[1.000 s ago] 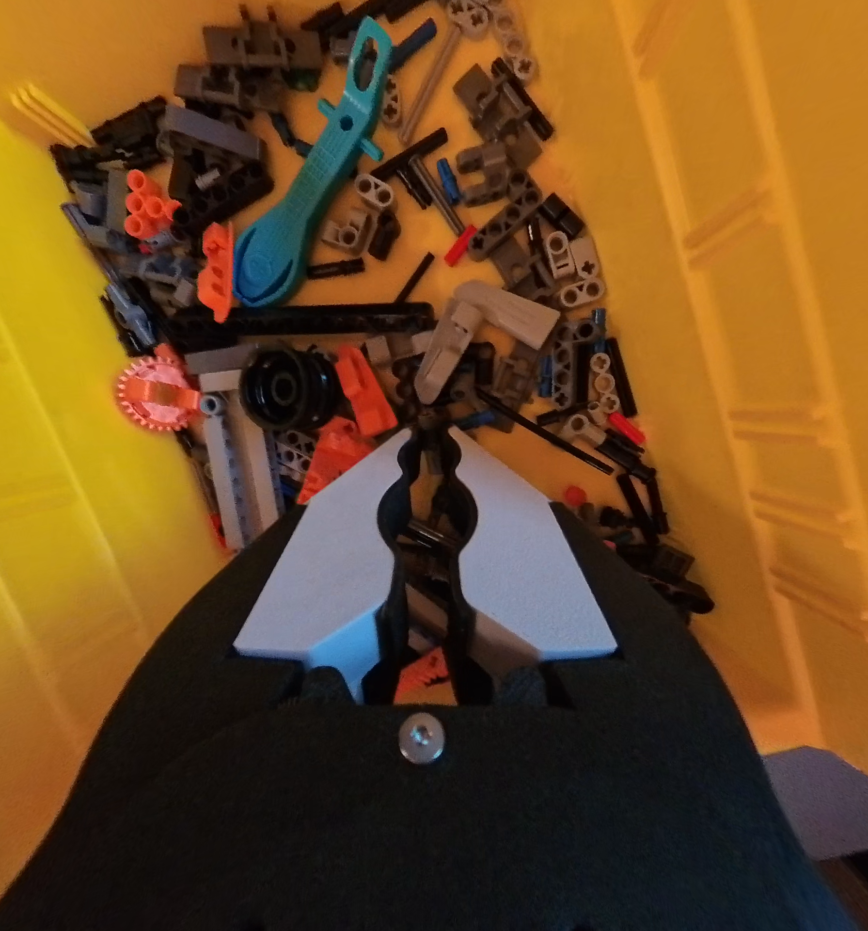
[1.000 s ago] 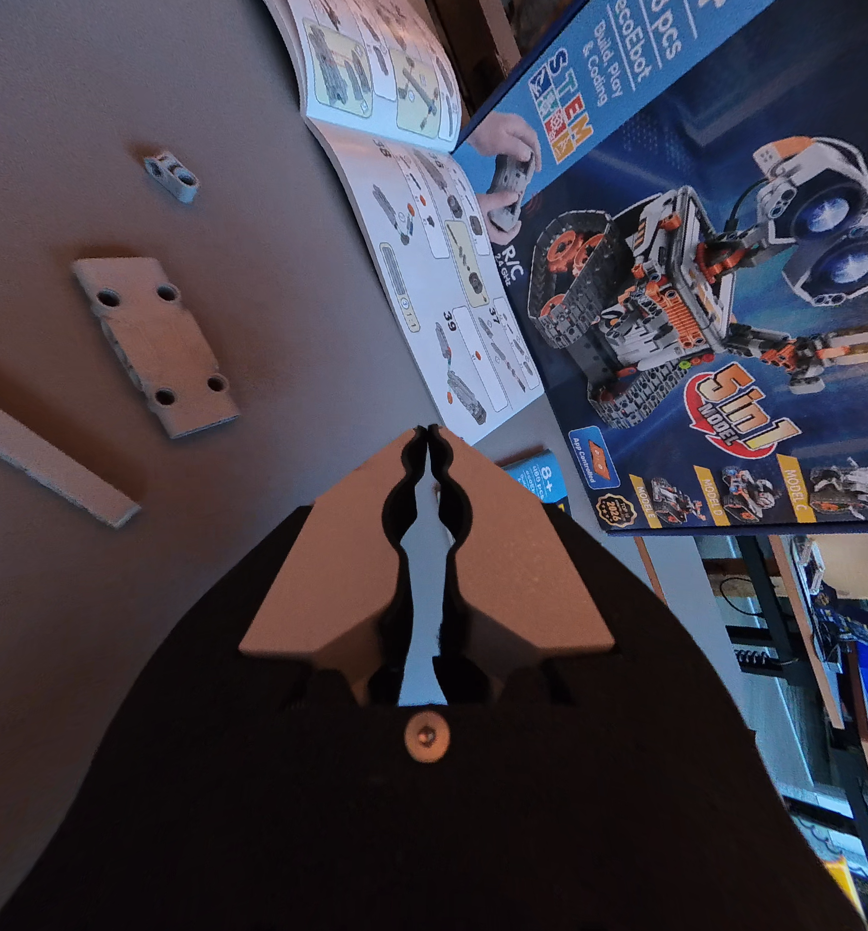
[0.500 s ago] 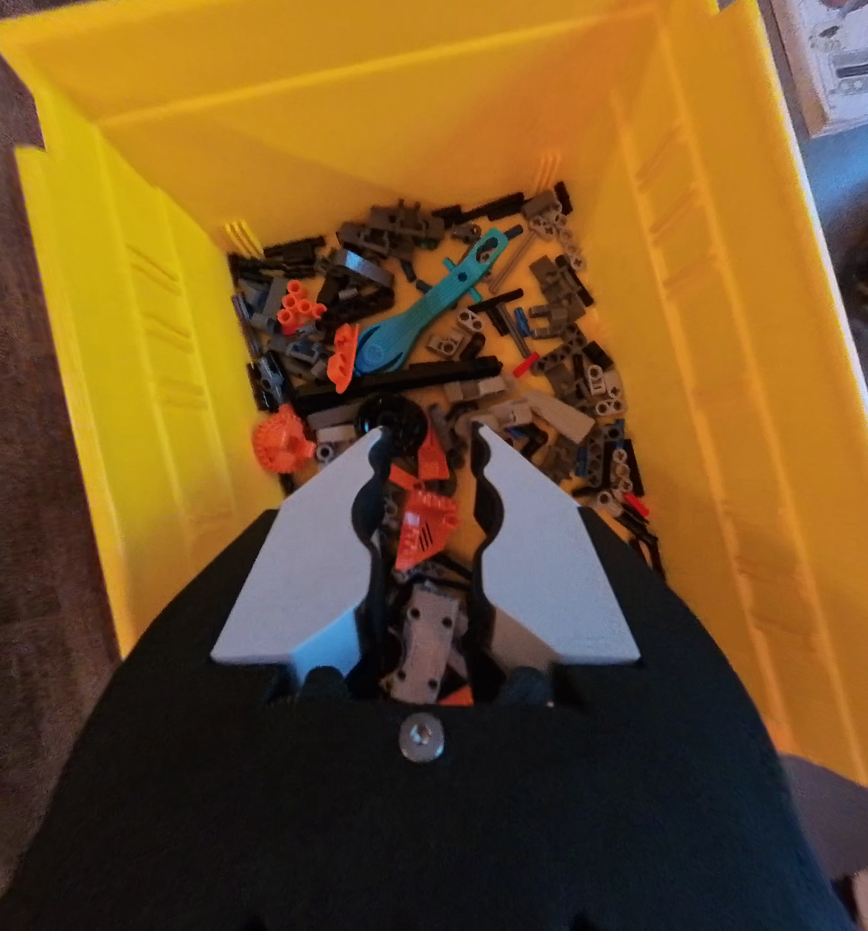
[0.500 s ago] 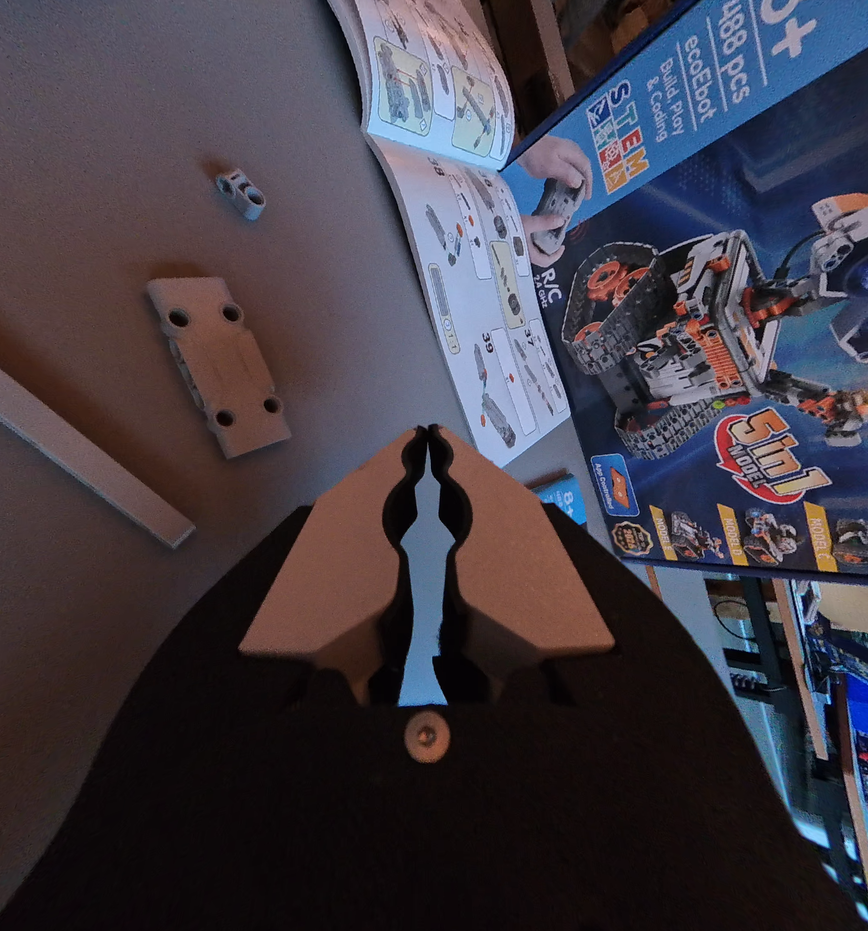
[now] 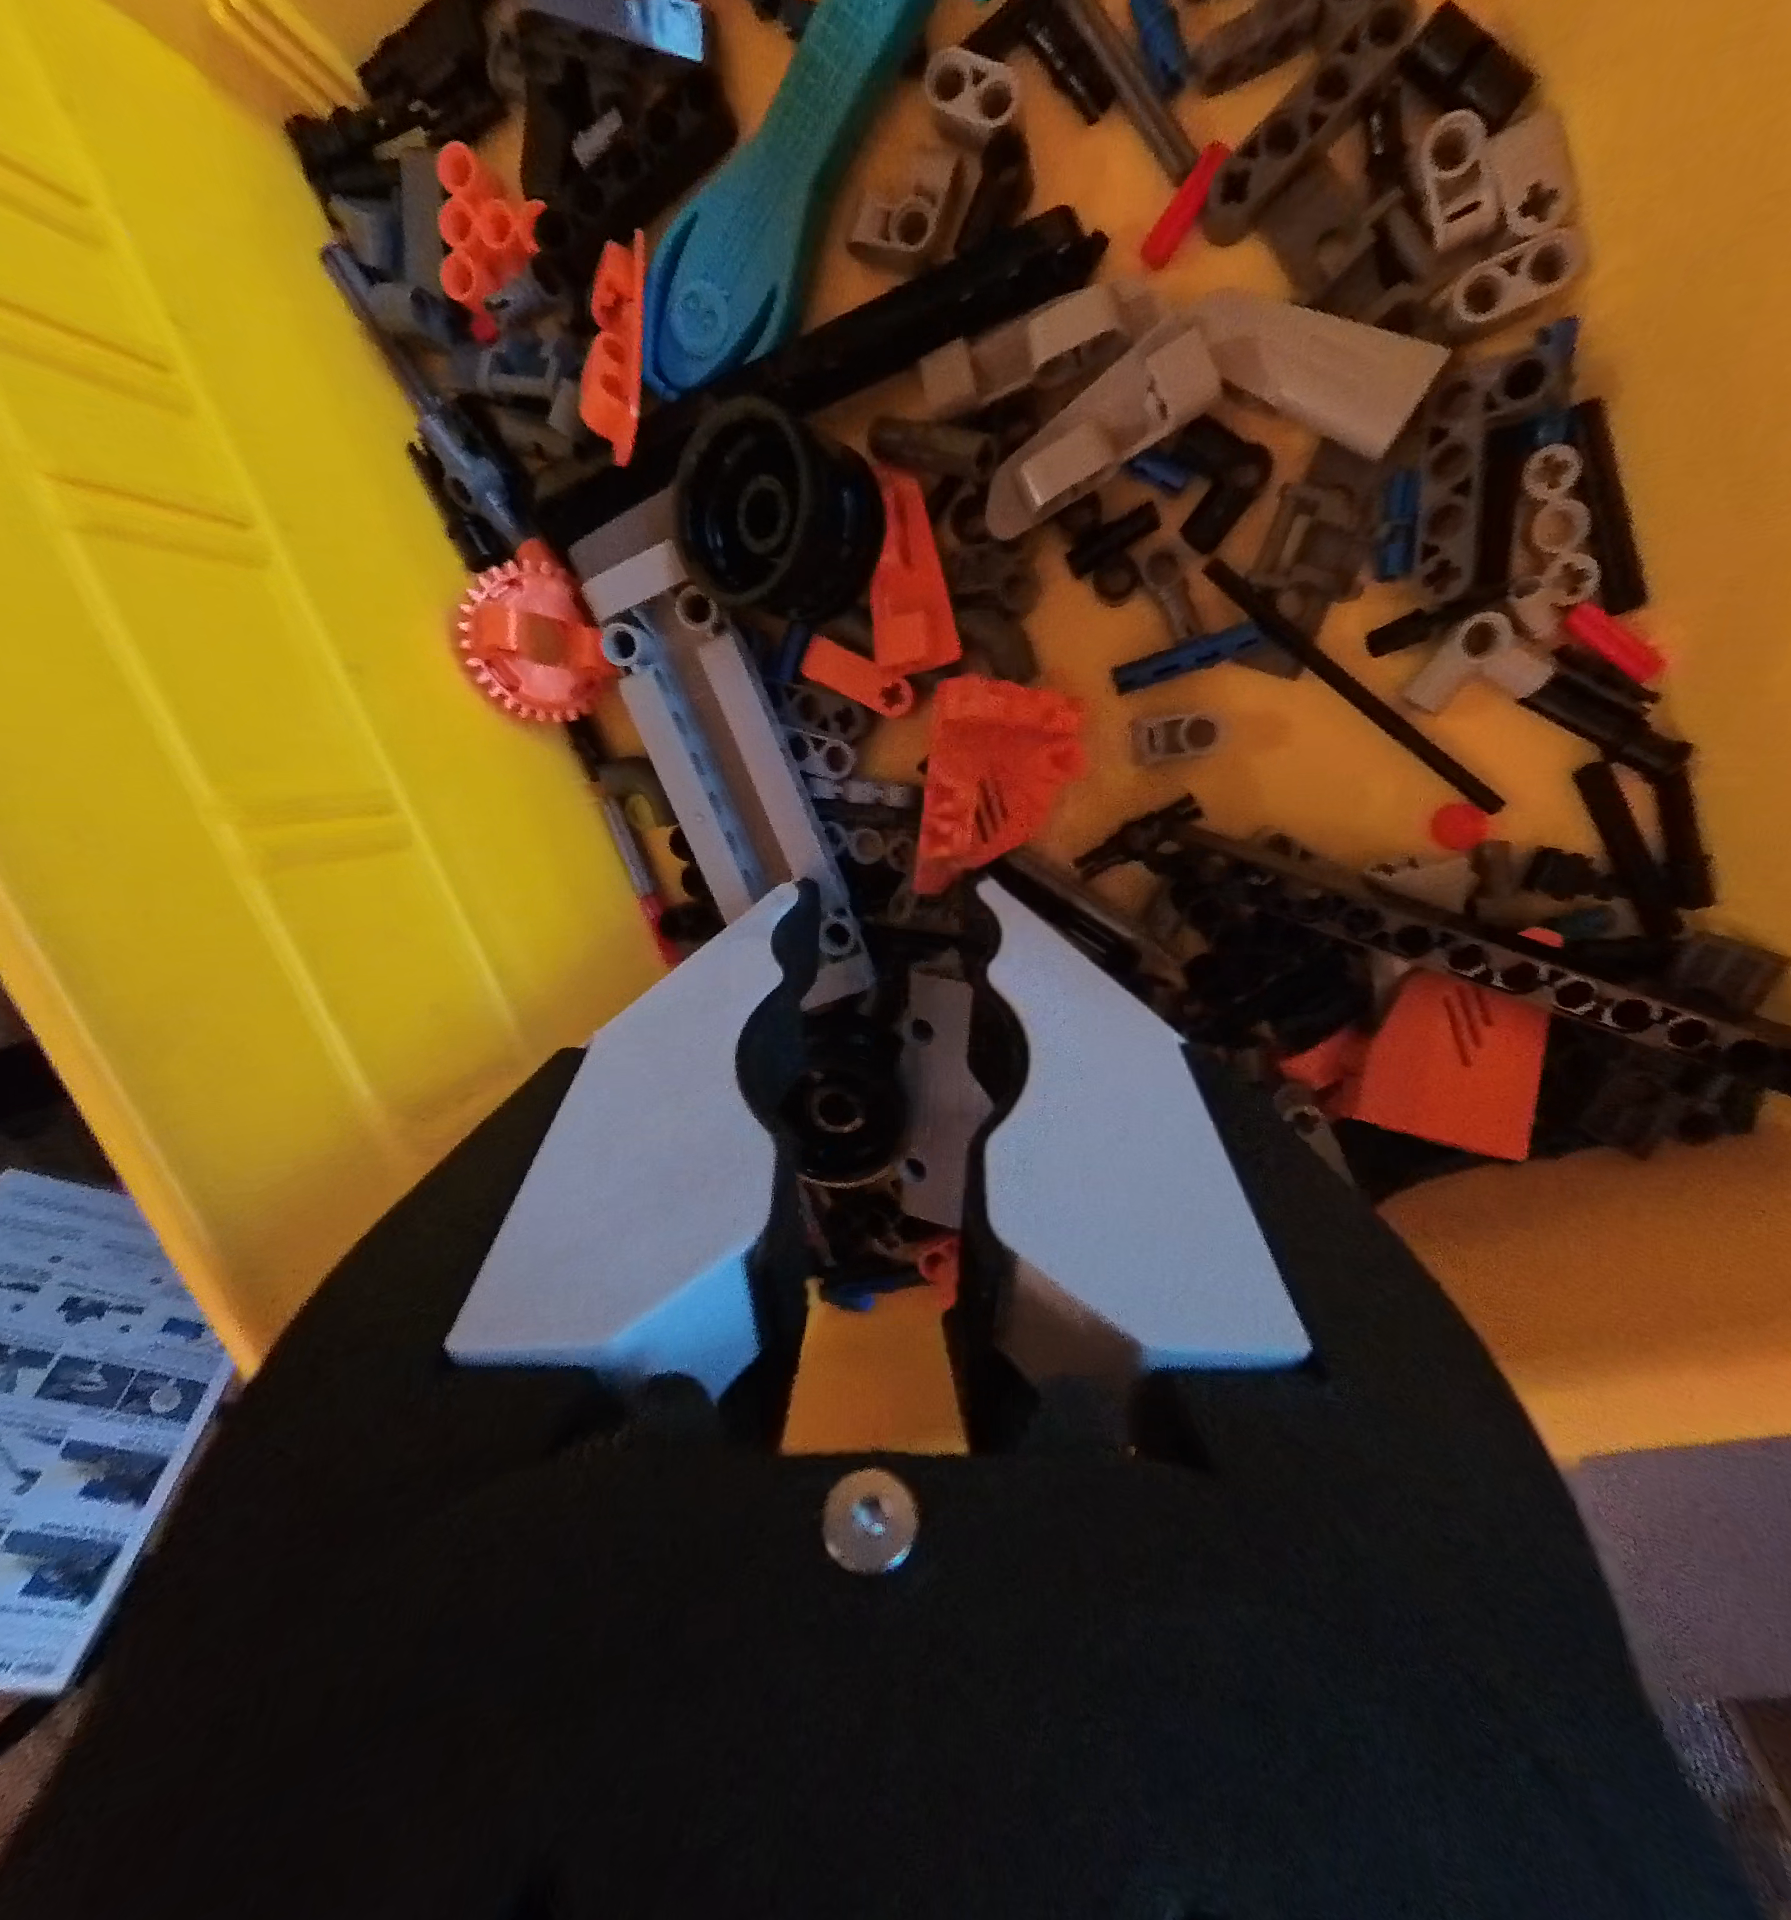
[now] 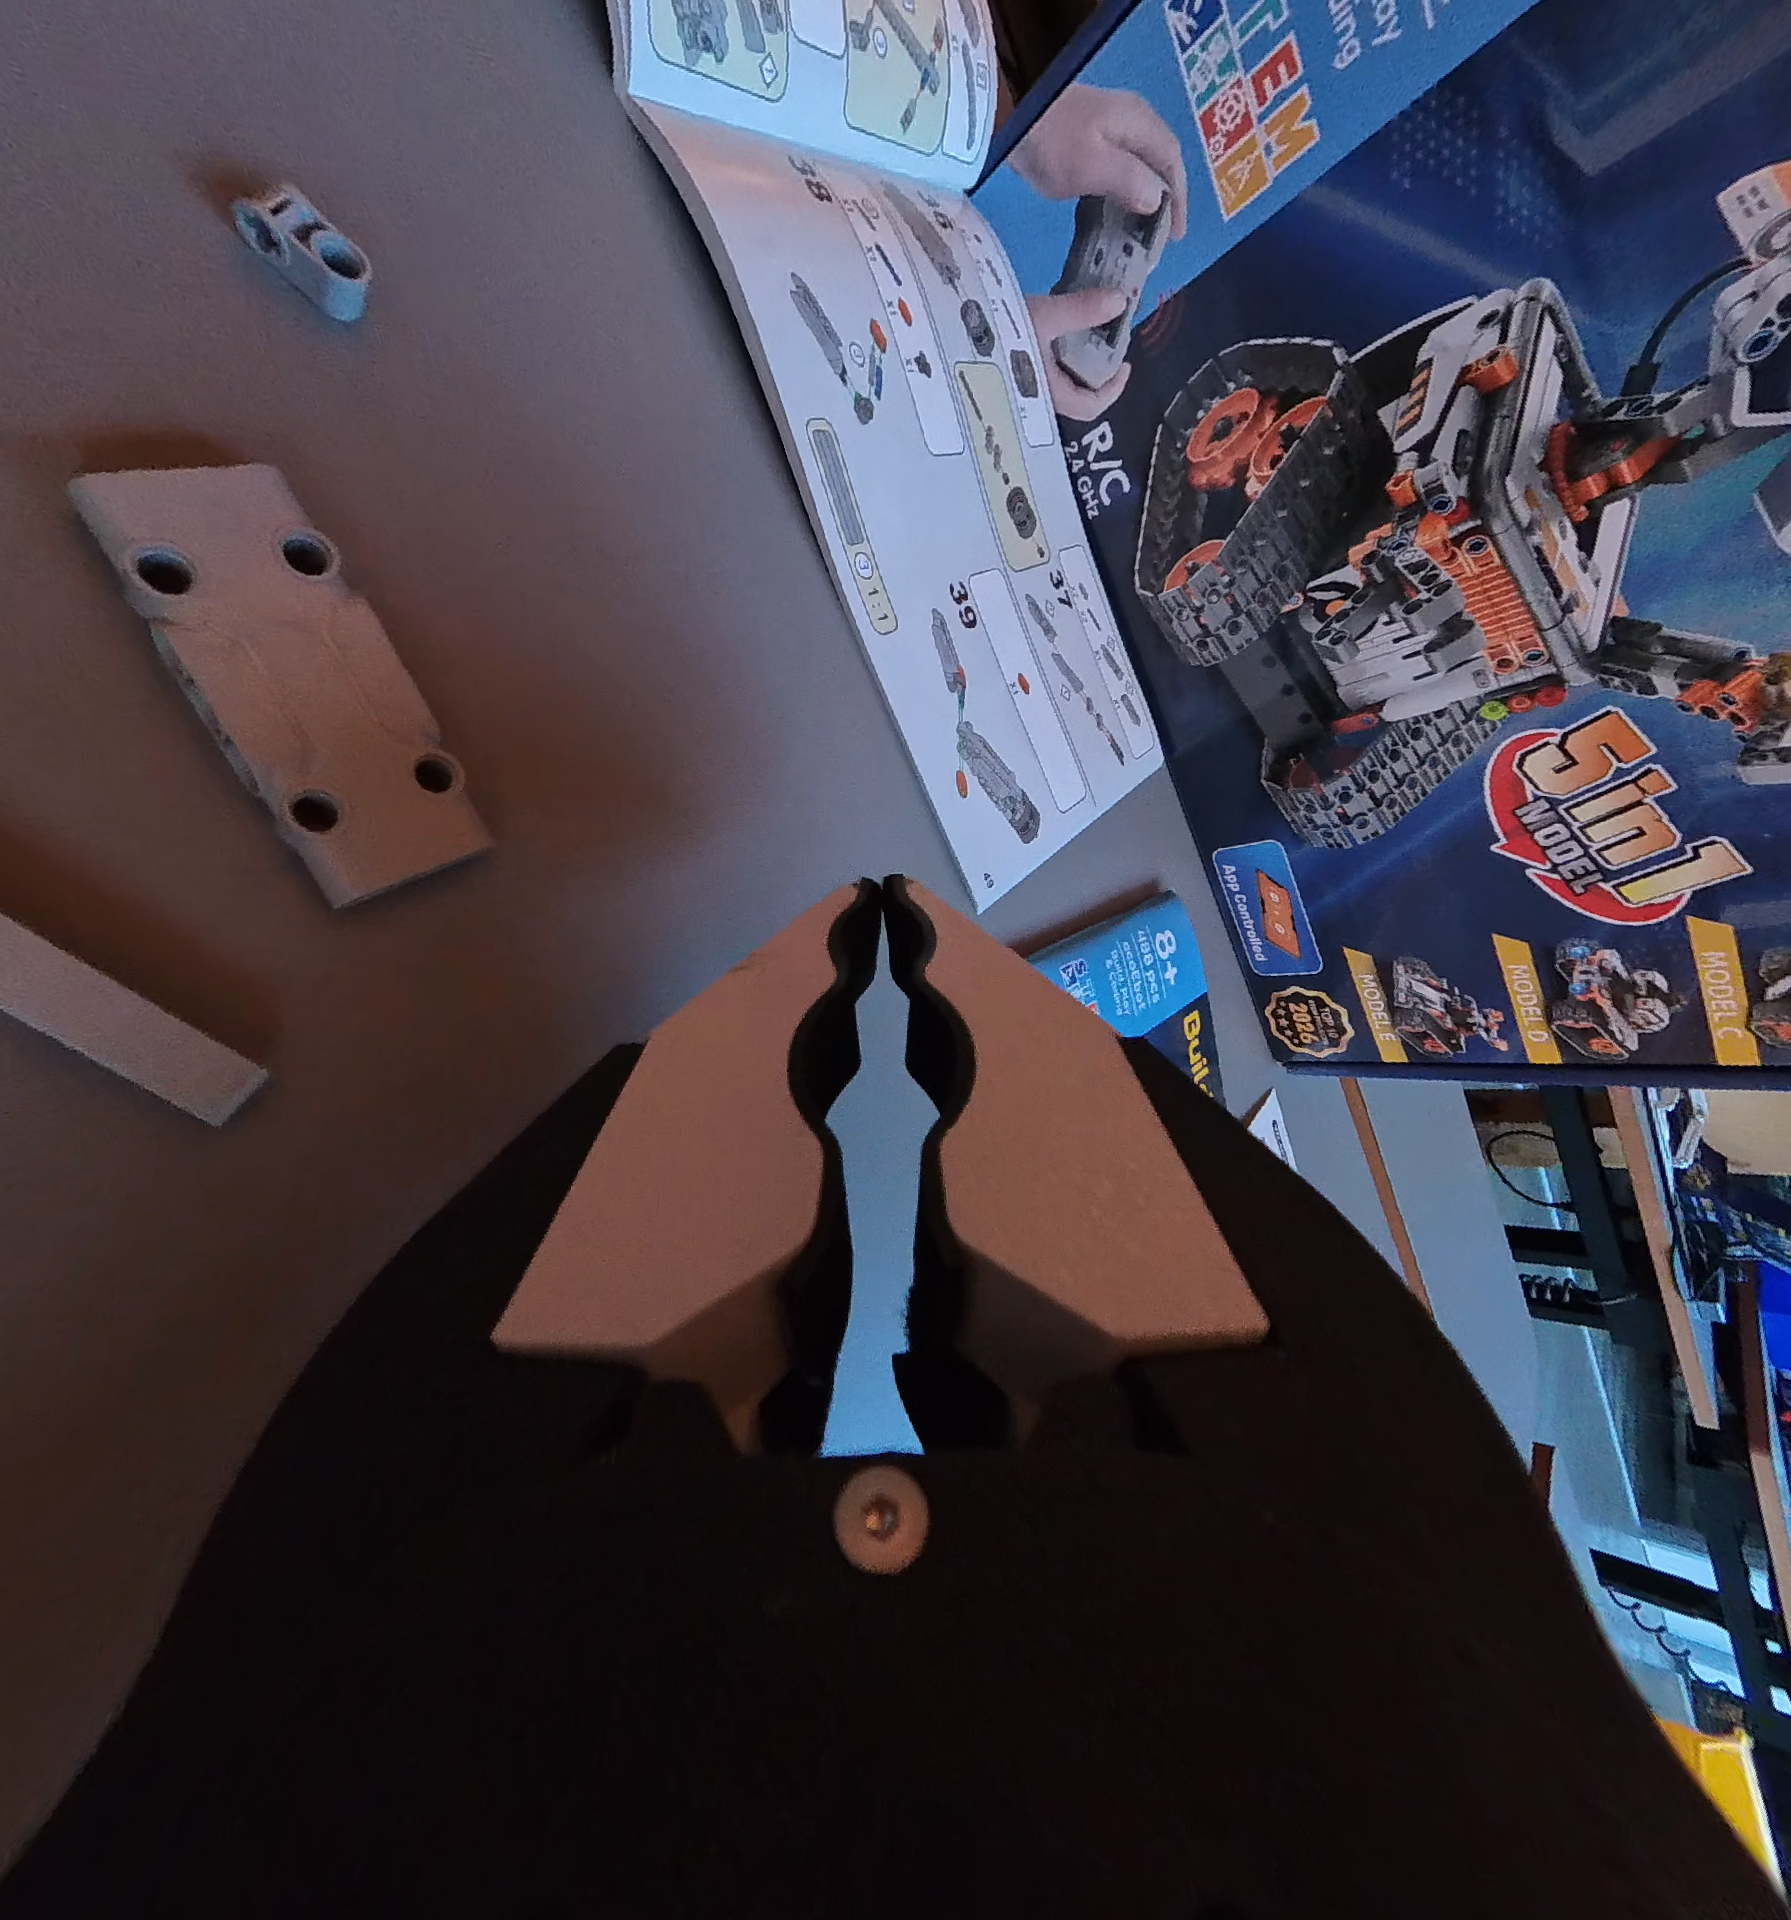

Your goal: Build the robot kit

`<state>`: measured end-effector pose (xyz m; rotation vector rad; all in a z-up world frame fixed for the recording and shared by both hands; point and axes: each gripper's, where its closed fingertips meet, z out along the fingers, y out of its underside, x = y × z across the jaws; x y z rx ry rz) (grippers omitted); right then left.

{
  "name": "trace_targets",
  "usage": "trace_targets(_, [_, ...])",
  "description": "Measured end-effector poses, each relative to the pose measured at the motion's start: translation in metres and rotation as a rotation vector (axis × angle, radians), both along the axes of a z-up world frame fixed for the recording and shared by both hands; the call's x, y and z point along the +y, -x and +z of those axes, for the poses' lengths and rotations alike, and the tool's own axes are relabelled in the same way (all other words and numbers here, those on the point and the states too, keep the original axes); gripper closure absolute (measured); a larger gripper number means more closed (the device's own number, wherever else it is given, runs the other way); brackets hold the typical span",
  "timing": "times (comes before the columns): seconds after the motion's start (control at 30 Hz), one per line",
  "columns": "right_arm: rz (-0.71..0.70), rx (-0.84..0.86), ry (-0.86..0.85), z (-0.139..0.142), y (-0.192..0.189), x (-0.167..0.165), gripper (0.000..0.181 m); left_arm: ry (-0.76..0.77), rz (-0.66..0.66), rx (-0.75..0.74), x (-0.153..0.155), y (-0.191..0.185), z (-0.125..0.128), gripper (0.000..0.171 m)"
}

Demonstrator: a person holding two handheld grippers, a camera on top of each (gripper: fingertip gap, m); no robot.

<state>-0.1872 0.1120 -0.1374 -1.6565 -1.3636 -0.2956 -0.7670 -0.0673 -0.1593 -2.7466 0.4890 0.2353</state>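
The left gripper (image 5: 889,902) fills the lower middle of its frame, its black body widening toward the bottom edge. Its two pale grey fingers (image 5: 662,1132) point up the frame and stand apart, with a clear gap between their tips and dark wavy inner edges. The right gripper (image 6: 883,885) sits likewise in the lower middle of its frame. Its fingers (image 6: 1057,1132) meet at the tips, leaving only a narrow slit farther back.

On the counter (image 6: 558,520) lie one grey plate with four holes (image 6: 278,681), one small grey connector (image 6: 301,249), one flat strip (image 6: 91,1008), one open booklet (image 6: 932,499) and one blue box (image 6: 1493,520); the yellow bin (image 5: 195,623) holds two black wheels (image 5: 777,520) and one teal tool (image 5: 756,229).
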Motion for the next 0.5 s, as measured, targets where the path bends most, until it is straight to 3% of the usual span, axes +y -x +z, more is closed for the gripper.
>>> trace_targets(0.1, [-0.006, 0.001, -0.002, 0.0, -0.001, 0.0, 0.18, -0.055, 0.012, -0.004, 0.011, -0.004, 0.012, 0.145])
trace_targets(0.2, [-0.016, -0.017, 0.011, -0.005, -0.005, 0.001, 0.18, -0.122, -0.084, -0.216, 0.02, -0.048, 0.027, 0.157])
trace_targets(0.27, [-0.019, -0.01, 0.016, -0.006, -0.005, 0.002, 0.18, -0.042, -0.093, -0.281, 0.015, -0.061, 0.021, 0.153])
trace_targets(0.33, [-0.016, -0.003, 0.01, -0.003, -0.005, 0.002, 0.18, 0.023, -0.041, -0.23, 0.012, -0.052, 0.009, 0.153])
trace_targets(0.5, [-0.017, -0.017, 0.015, -0.006, -0.01, 0.001, 0.18, 0.07, 0.044, -0.272, 0.009, -0.051, 0.0, 0.146])
